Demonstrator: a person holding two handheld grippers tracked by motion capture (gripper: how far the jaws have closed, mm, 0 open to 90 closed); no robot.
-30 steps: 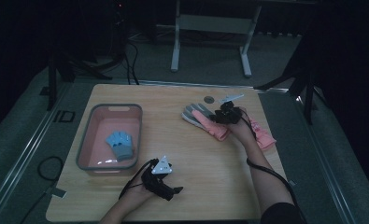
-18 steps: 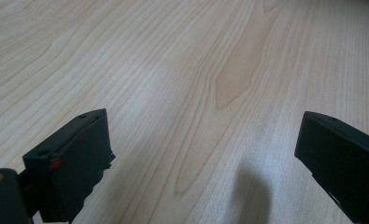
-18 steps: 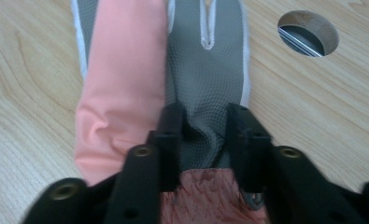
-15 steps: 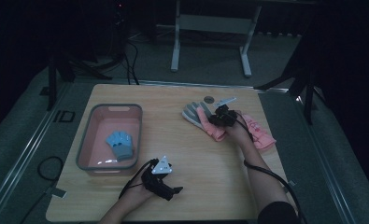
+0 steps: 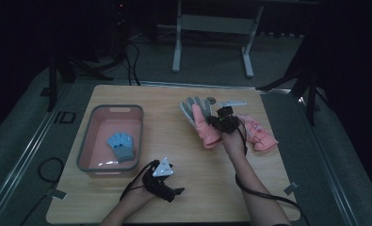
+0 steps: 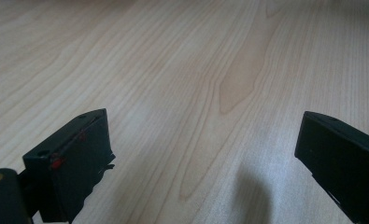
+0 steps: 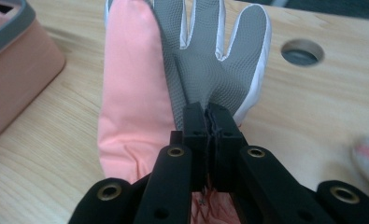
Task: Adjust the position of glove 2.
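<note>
The pink and grey glove (image 5: 200, 120) is at the far right part of the table (image 5: 212, 188), and its cuff is pinched tight between the jaws of the right gripper (image 7: 206, 122). These jaws have just been closing, with the glove between them, and a second ago the glove lay flat; now it is lifted a little and has come toward the left. So the pick-up looks done, and carrying it is likely next. A second pink glove (image 5: 259, 134) lies just beside it on the right. The pink bin (image 5: 87, 148) with a blue glove (image 5: 121, 146) in it sits well apart on the left, with bare table between. The left gripper (image 6: 201, 154) hangs wide open over bare wood, holding nothing.
</note>
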